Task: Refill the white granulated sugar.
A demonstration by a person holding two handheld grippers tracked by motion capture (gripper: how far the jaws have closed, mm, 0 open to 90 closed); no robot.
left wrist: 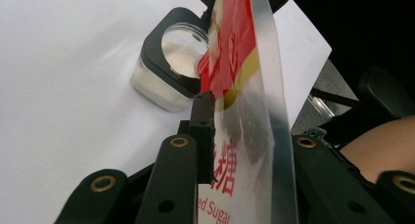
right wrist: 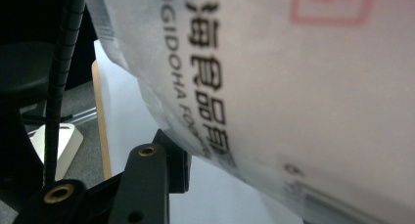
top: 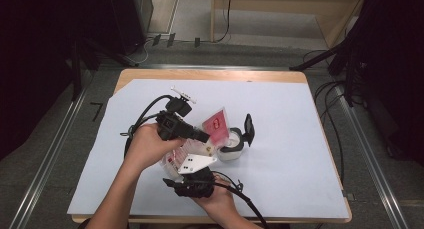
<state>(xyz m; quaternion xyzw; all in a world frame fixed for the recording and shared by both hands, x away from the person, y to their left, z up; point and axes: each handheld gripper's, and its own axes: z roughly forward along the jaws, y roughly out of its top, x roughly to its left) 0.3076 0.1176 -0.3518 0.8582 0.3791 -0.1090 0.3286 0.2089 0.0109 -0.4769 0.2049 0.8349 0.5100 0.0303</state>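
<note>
A clear sugar bag [top: 215,125] with a red printed top hangs tilted between both grippers. Its upper end leans over an open glass jar [top: 231,148] of white sugar, whose black flip lid [top: 248,129] stands up. My left gripper [top: 204,136] comes in from the left and is shut on the bag near its top. In the left gripper view the bag [left wrist: 244,111] sits pinched between the jaws, with the jar [left wrist: 169,67] just beyond. My right gripper [top: 186,165] holds the bag's lower end from below. In the right gripper view the bag [right wrist: 303,87] bulges over one black finger [right wrist: 147,185].
A large white sheet [top: 285,139] covers the wooden table [top: 215,75]. The jar stands near the sheet's middle. Cables trail from both grippers toward the near edge. Dark curtains, floor rails and cables surround the table.
</note>
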